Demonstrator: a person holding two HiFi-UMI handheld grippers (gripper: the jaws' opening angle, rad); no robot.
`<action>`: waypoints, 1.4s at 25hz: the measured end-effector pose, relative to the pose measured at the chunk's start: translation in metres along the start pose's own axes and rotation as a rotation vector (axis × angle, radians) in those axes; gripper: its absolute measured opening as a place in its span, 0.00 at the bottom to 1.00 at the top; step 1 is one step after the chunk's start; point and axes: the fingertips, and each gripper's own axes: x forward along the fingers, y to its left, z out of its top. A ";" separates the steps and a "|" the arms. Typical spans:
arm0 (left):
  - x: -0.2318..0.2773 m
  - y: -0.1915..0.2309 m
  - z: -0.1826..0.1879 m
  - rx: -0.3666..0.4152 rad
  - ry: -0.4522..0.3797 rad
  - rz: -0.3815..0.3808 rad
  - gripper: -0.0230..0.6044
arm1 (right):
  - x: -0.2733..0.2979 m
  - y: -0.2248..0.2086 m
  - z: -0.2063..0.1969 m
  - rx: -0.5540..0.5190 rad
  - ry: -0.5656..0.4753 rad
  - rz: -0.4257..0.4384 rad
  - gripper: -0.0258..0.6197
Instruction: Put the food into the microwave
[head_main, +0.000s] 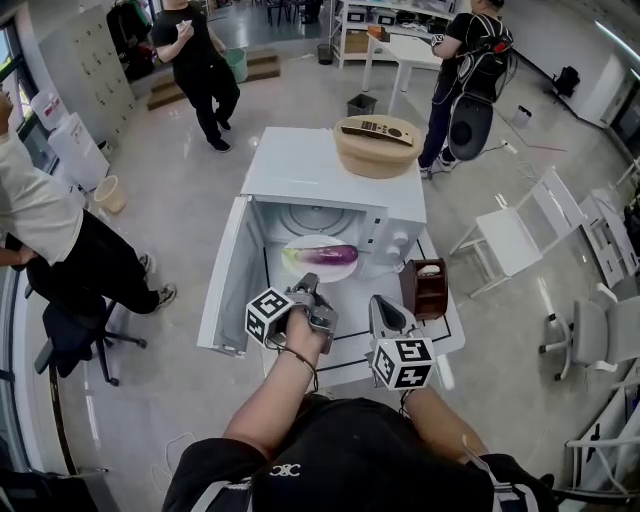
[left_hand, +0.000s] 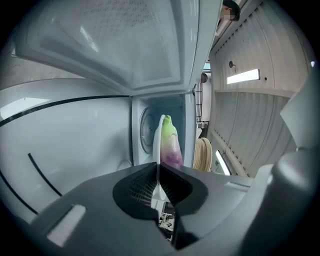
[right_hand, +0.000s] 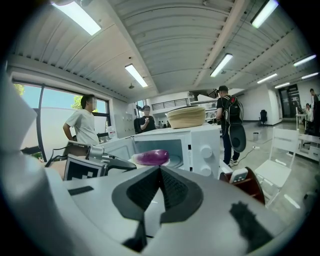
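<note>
A purple eggplant (head_main: 322, 254) with a green end lies on a white plate (head_main: 297, 264) at the mouth of the open white microwave (head_main: 330, 170). My left gripper (head_main: 308, 283) is shut on the plate's near rim. In the left gripper view the thin rim (left_hand: 157, 150) runs edge-on into the closed jaws (left_hand: 159, 172), with the eggplant (left_hand: 170, 142) beyond. My right gripper (head_main: 385, 305) hovers to the right over the table, shut and empty. In the right gripper view the jaws (right_hand: 160, 172) meet, and the eggplant (right_hand: 152, 157) shows ahead in the cavity.
The microwave door (head_main: 225, 280) stands swung open to the left. A woven basket (head_main: 377, 145) with a remote sits on top of the microwave. A brown holder (head_main: 425, 288) stands right of the oven. Several people stand around, and white chairs (head_main: 510, 235) are at the right.
</note>
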 end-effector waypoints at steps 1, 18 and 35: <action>0.008 -0.002 0.004 0.003 0.002 -0.002 0.07 | 0.005 -0.002 0.001 -0.001 0.004 -0.006 0.05; 0.125 0.011 0.066 0.051 -0.029 0.020 0.08 | 0.059 -0.033 -0.007 0.013 0.077 -0.025 0.05; 0.204 0.028 0.096 0.061 -0.082 0.055 0.10 | 0.060 -0.092 -0.022 0.013 0.147 -0.033 0.05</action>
